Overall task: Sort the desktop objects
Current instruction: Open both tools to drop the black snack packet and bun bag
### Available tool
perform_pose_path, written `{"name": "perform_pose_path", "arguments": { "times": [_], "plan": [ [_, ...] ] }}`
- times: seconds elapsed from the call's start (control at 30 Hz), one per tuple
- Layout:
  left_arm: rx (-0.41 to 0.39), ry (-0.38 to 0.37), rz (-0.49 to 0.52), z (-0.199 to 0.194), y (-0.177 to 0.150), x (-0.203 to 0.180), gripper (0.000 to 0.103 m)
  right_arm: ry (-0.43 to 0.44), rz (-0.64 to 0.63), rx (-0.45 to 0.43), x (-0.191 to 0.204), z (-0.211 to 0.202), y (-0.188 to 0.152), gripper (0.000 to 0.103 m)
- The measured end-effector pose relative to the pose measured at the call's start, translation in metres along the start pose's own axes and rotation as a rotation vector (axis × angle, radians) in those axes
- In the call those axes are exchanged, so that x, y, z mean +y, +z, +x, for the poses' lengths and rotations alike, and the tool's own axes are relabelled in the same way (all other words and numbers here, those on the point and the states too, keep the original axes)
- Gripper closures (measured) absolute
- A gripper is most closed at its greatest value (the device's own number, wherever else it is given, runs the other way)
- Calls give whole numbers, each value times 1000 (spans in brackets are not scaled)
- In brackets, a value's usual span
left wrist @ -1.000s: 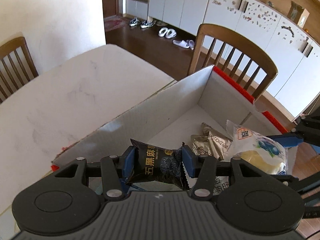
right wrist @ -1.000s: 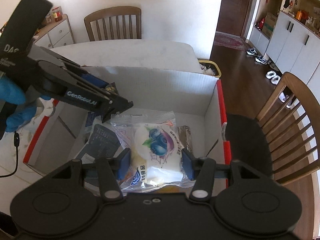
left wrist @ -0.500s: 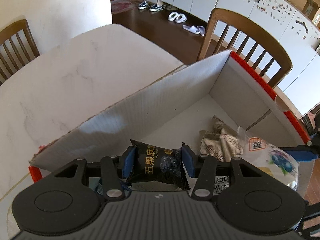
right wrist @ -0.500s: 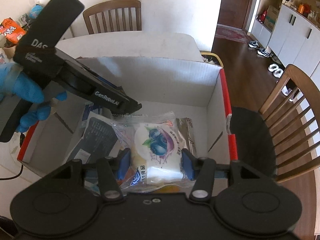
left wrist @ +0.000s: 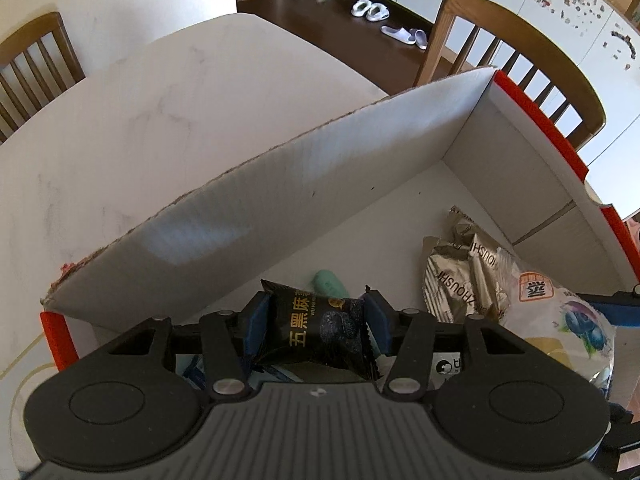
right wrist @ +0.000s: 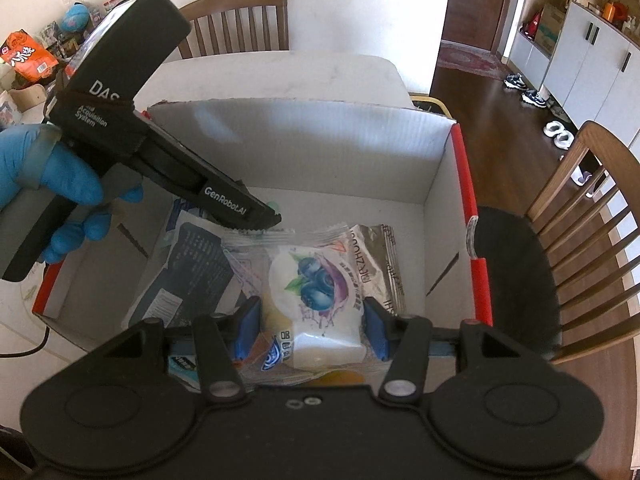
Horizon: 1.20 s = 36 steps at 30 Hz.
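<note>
There are two grippers, one cardboard box (right wrist: 436, 176) and several snack packets inside it. The left gripper (left wrist: 316, 322) has a black packet (left wrist: 320, 330) between its blue pads; the jaws are opening now, but both pads touch the packet's sides, low over the box floor. The right gripper (right wrist: 311, 326) pinches a clear blueberry packet (right wrist: 316, 280) above the other packets. Two silver packets (left wrist: 460, 272) lie beside it, and a dark flat packet (right wrist: 196, 272) lies at the left. Only the left wrist view shows a small green object (left wrist: 330, 282) near the box wall. Only the right wrist view shows the blue-gloved hand (right wrist: 60, 184) on the left gripper's handle. This gripper's body hides part of the box. Two wooden chairs (right wrist: 580, 240) stand around the white table (left wrist: 140, 120).
</note>
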<state>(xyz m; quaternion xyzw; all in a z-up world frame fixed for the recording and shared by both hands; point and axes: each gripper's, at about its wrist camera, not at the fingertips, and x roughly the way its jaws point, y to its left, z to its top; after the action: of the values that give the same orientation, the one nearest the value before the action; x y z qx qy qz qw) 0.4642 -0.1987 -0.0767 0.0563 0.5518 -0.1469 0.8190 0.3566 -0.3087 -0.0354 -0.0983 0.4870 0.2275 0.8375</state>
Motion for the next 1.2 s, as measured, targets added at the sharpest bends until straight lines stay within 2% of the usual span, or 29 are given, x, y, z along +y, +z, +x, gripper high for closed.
{"name": "perform_pose_path", "arguments": {
  "times": [0.1, 0.27, 0.33, 0.5, 0.87, 1.2],
  "plan": [
    [-1, -4, 3, -2, -1, 0, 51, 0, -1, 2, 1, 0, 0, 49],
    [-3, 10, 12, -5, -2, -1, 44, -2, -1, 6, 1, 3, 0, 47],
    [-10, 14, 14, -7, -3, -1, 36, -6, 1, 4, 1, 2, -1, 47],
    [-35, 13, 27, -17, -5, -2, 28, -11, 2, -11, 3, -4, -1, 36],
    [-103, 11, 58, -50, -12, -5, 20, -36, 0, -48, 7, -29, -4, 32],
    [-155, -30, 75, -81, -28, -8, 18, -46, 0, -84, 11, -51, -9, 30]
  ]
}}
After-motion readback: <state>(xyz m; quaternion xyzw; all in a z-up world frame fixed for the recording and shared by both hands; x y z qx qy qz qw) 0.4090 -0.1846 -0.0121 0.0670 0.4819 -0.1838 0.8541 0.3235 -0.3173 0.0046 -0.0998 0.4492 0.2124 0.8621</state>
